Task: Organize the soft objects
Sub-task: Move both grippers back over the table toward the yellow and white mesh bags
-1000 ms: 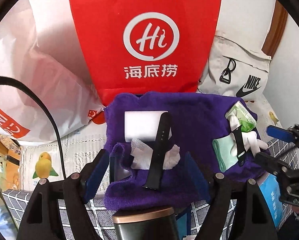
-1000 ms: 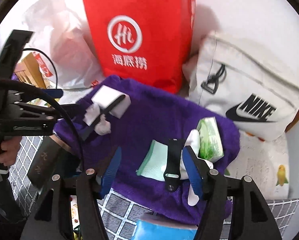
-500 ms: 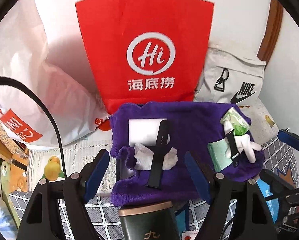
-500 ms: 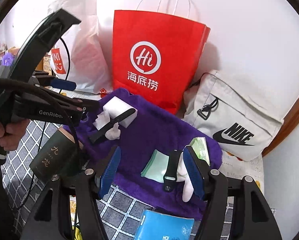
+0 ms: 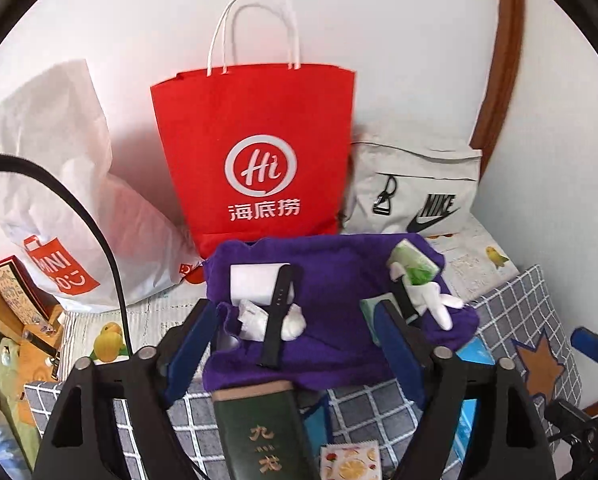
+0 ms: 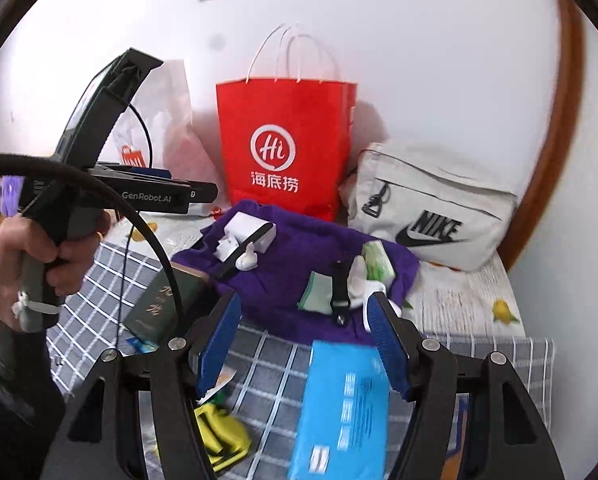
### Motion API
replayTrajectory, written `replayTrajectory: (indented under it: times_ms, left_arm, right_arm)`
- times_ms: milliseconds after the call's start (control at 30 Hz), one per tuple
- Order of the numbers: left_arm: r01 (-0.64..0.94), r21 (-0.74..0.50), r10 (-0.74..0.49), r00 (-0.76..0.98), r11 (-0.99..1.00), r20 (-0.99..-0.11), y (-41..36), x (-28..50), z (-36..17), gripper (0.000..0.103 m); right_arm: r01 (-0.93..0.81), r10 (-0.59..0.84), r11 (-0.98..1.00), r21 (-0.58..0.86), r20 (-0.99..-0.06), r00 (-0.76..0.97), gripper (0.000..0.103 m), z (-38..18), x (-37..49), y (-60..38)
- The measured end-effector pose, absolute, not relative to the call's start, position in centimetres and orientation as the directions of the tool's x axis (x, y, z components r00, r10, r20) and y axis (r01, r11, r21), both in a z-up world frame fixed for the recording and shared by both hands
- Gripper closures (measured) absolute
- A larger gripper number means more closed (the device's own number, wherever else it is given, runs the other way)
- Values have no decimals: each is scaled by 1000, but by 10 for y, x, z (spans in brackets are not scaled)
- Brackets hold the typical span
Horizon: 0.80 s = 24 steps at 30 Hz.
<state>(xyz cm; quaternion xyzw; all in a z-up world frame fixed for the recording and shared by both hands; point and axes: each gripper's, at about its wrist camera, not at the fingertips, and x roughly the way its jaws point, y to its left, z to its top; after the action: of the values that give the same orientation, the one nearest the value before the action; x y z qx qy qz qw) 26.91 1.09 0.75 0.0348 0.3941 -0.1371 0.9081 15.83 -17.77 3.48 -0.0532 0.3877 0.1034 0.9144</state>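
Item: purple towel (image 5: 331,280) lying on the checked bedcover (image 5: 531,308), bearing two bundles, a white box (image 5: 255,282) under a black strap (image 5: 277,316) and a green tissue pack (image 5: 415,260) beside a white glove (image 5: 439,304). Left gripper (image 5: 295,344) is opening, nothing between its jaws; right gripper (image 6: 305,336) is standing wide and empty. Risk: lifting the towel by one edge is likely sending the loose straps sliding off. Only the right wrist view is showing the hand (image 6: 31,264) on the left gripper and the blue packet (image 6: 343,408); only the left view is showing the dark green box (image 5: 259,432) end-on.
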Motion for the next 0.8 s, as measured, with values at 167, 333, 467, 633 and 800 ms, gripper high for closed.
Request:
replayTrajectory:
  times_ms: [167,333,467,633,800]
  left_arm:
    - [303,-15,-211,627,953,-750,2,237,11,22]
    - [293,0,-195,635,956,-747,12,198,14,22]
    - [287,9,-178,617,958,-767,22,172,4,22]
    - [278,17,-152,574,960,-804,37,143,-23,22]
    - [249,-55,-174,487,967,-856,52,122,-67,22]
  right_arm:
    - [-215,174,976,30,-701,691,31,44,118,-183]
    - [-206,187,977,57,-693,696,31,50,89,-185]
    - [-211,201,975,70,-681,704,31,54,67,-186]
    - [-219,221,972,89,-671,708,31,56,42,-187]
    - [-211,238,970,123,-666,707,29,53,24,-196]
